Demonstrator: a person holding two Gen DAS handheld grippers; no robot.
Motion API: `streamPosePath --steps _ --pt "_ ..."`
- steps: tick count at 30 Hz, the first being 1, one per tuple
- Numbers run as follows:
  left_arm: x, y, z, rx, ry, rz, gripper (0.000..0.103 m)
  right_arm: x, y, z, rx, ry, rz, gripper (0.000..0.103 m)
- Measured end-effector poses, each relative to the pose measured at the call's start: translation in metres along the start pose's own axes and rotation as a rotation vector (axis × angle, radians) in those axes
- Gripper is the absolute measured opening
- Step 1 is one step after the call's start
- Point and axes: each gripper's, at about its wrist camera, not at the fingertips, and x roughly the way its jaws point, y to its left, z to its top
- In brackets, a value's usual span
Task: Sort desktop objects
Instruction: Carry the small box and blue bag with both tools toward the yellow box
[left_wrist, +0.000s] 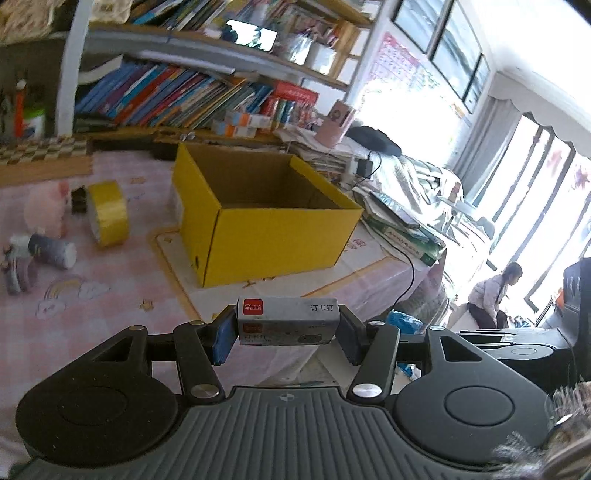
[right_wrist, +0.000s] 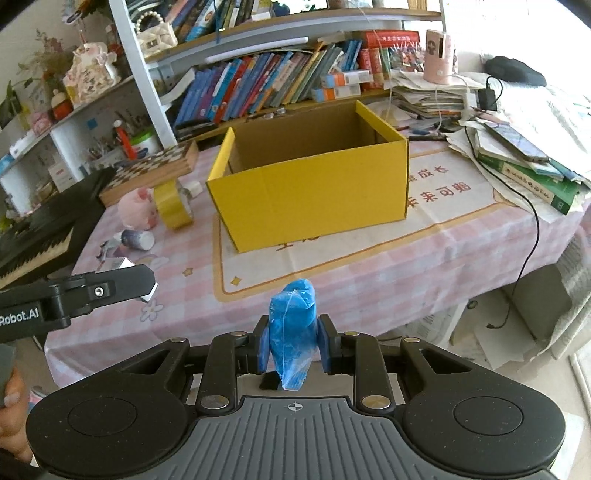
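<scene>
Both hands are loaded right now. The left hand-held gripper (left_wrist: 287, 326) is clamped on a small grey box of staples (left_wrist: 288, 320), held by its short ends low in the middle of the left wrist view. The right hand-held gripper (right_wrist: 294, 341) is squeezing a blue plastic bag (right_wrist: 292, 325) bunched up between its blue pads, bottom centre of the right wrist view.

The obvious target, I'd guess, is the open yellow cardboard box (right_wrist: 314, 184) sitting mid-frame on the pink checked table (right_wrist: 424, 258). It looks empty from here. To do the drop well, I'd bring one hand over the opening at a time so they don't bump, get clear above the rim, and let go only once the item is well inside the walls. The bag is floppy and could snag on a pad, so open wide. The staple box is only pinched at its ends, so keep it level.

Still out on the table, left of the box: a roll of yellow tape (left_wrist: 107, 212) standing on edge, a pink plush toy (left_wrist: 46, 210) and a small bottle (left_wrist: 51, 249) lying on its side.

Readable stuff: the staples box has a red "Comix" logo plus "订书钉". The left gripper's body in the right view reads "Robot.AI". The table mat has big Chinese characters, upside down from here.
</scene>
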Motion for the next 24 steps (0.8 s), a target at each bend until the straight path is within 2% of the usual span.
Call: streamPosePath --steps 9,14,24 --pt "0.021 -0.007 0.017 -0.001 -0.018 0.006 0.053 0.017 -0.011 0.021 -0.029 0.027 0.026 0.025" --pt "0.036 -0.015 0.033 -0.003 -0.062 0.024 0.053 0.025 -0.022 0.044 -0.076 0.016 0.041 0.025" --pt "0.076 -0.025 0.080 -0.022 -0.156 0.096 0.053 0.052 -0.044 0.113 -0.200 -0.086 0.103 0.025"
